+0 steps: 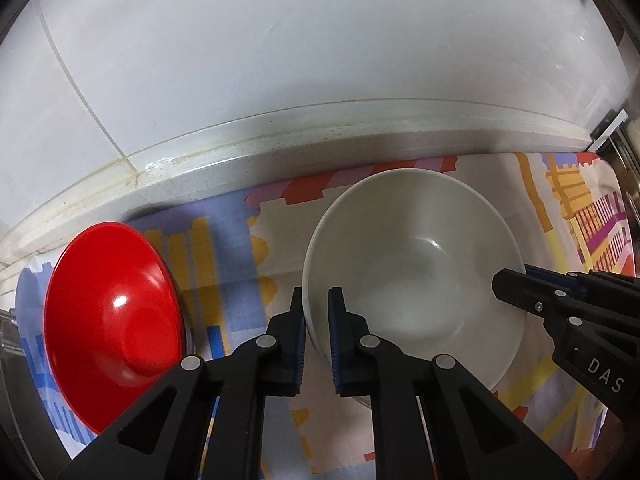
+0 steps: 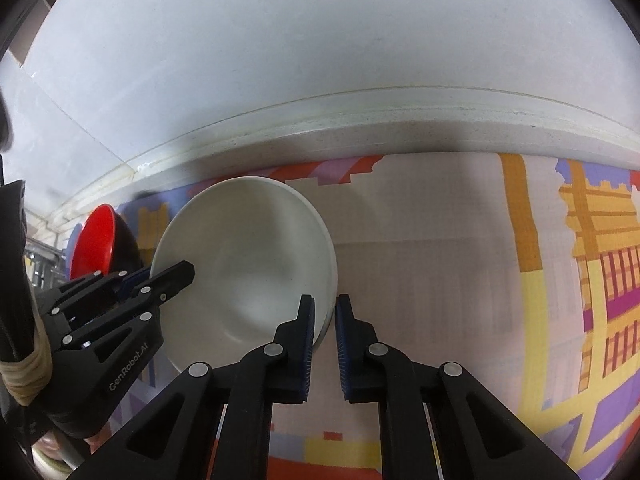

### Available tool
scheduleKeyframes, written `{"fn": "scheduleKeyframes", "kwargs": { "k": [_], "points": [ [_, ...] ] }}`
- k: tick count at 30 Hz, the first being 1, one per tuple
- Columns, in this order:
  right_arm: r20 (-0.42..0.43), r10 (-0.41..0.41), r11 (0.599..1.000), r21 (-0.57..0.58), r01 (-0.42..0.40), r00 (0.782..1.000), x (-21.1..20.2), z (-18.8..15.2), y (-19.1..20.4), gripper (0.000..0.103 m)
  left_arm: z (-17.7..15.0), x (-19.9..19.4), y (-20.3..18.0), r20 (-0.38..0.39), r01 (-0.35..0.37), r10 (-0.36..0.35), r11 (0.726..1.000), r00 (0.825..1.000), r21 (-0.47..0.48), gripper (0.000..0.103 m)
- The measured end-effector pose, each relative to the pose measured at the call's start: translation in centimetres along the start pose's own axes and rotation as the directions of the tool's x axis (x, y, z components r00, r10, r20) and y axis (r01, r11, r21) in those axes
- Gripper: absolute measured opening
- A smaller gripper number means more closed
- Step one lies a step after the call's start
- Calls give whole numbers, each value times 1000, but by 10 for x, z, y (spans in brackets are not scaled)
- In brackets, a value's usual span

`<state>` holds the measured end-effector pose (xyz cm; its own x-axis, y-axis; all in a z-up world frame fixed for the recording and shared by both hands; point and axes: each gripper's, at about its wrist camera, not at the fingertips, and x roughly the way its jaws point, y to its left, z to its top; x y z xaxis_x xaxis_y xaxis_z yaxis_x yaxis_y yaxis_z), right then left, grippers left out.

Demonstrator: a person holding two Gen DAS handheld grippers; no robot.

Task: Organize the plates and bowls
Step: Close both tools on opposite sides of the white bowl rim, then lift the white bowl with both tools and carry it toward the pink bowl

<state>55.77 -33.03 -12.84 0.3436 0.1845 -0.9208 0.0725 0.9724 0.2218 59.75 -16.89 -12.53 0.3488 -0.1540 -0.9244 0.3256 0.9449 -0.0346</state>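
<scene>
Here, a pale grey bowl [image 1: 416, 256] sits upright on a patterned mat [image 1: 224, 248] that lies against the raised stone ledge [image 1: 280, 136] at the foot of a white tiled wall [image 1: 280, 32]. The left gripper [image 1: 316, 312] straddles the bowl's left rim, one finger outside and one inside, the two drawn close about the rim. The right gripper [image 2: 324, 320] straddles the opposite, right rim in the same way, its fingers likewise narrowed on the wall of the bowl; whether either pair actually presses the rim cannot be told. A red bowl [image 1: 114, 320] with a black outer side rests tilted on the mat to the left of the grey bowl, apart from it.
</scene>
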Motion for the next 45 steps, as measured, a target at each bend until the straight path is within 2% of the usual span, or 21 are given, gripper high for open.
{"fn": "scheduleKeyframes", "kwargs": {
  "k": [9, 20, 34, 45],
  "points": [
    [11, 0, 1000, 11, 0, 1000, -15, -3, 2, 12, -9, -29, -9, 32, 11, -11, 1000, 999, 6, 12],
    [58, -6, 1000, 29, 5, 998, -61, -27, 6, 12, -37, -84, -25, 98, 61, -62, 998, 993, 15, 12],
    [172, -52, 999, 15, 50, 984, -129, -86, 12, 12, -94, -139, -53, 146, 126, -129, 992, 981, 28, 13],
    [220, -78, 997, 32, 73, 972, -170, -140, 0, 12, -134, -170, -88, 147, 155, -170, 982, 974, 109, 14]
  ]
}}
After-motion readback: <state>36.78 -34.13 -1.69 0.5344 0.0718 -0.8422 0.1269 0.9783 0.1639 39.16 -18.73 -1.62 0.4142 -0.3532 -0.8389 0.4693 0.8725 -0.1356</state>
